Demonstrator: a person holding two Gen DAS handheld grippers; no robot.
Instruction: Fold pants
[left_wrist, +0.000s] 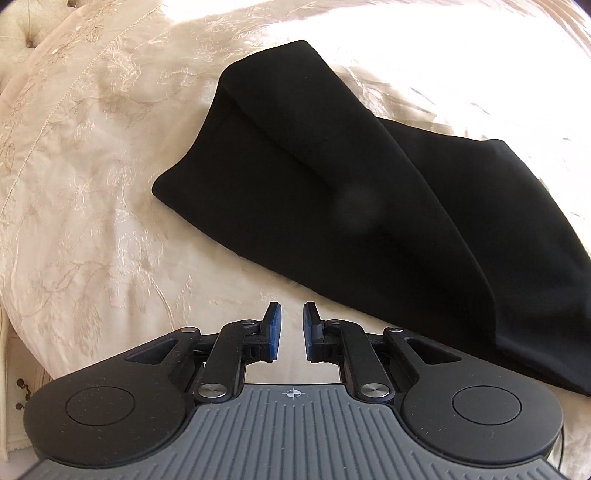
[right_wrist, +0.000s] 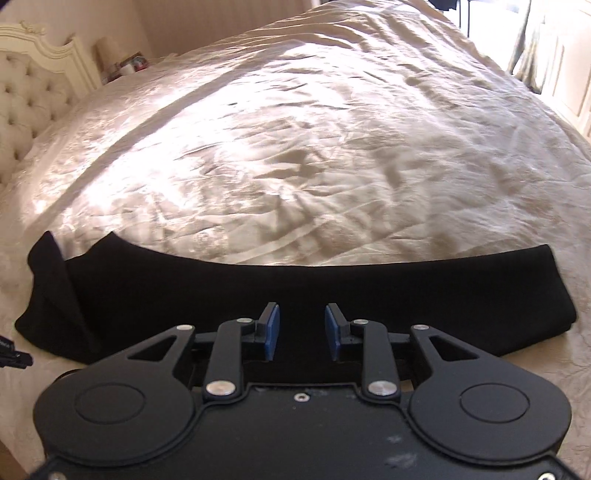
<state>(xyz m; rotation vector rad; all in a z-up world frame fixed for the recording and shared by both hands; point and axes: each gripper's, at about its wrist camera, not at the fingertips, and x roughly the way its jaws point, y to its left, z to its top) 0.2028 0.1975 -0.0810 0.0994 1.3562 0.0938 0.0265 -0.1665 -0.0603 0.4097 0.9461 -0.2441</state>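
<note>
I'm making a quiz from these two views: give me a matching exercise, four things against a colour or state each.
Things:
1. pants
2. bedspread
3. headboard
4. left gripper

Colour or state:
a. cream, tufted with buttons
b. black, lying in a long folded strip
c. nothing between its blue pads
d. pale, shiny, wrinkled

Pairs: 1-b, 2-d, 3-a, 4-c

pants (left_wrist: 369, 192): right end cut off by the left-wrist frame edge
nightstand items (right_wrist: 127, 64): too small to identify
</note>
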